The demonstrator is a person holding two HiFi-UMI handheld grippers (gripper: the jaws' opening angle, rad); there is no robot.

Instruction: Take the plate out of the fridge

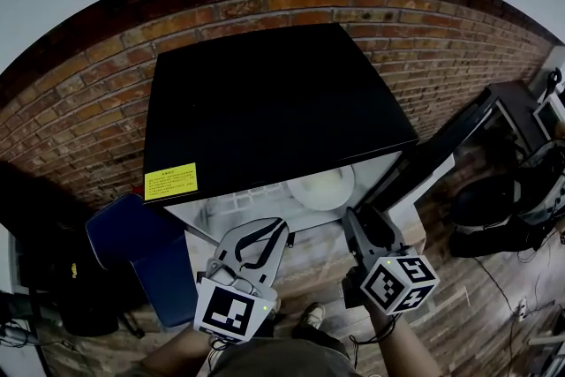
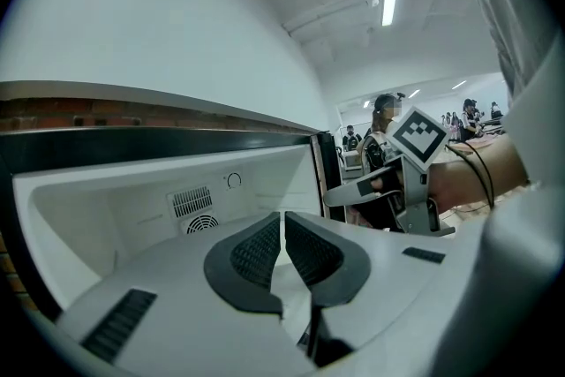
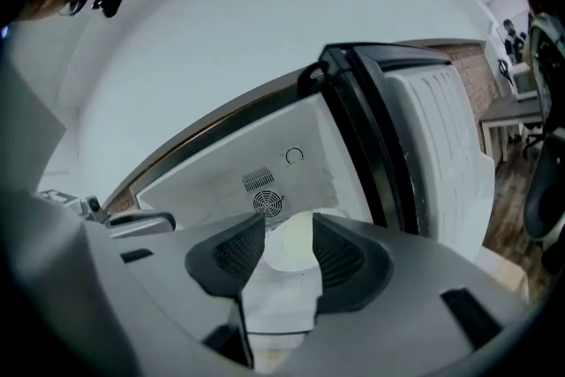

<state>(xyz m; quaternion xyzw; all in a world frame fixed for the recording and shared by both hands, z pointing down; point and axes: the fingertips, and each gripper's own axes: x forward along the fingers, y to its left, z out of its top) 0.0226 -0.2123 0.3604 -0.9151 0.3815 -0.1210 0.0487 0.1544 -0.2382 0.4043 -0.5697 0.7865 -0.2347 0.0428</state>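
Left gripper (image 1: 269,229) hangs at the small black fridge's (image 1: 265,101) open front, its 2 fingers pinched together on nothing. The round white plate (image 1: 322,188) sits on the shelf inside. Right gripper (image 1: 362,221) is just in front of it, fingers wide, empty.

the head view looked steeply down on the open fridge (image 1: 265,101), its mouth toward six o'clock. both gripper views sat close at that mouth, facing inward, and shared the back wall's fan vent (image 2: 201,223).
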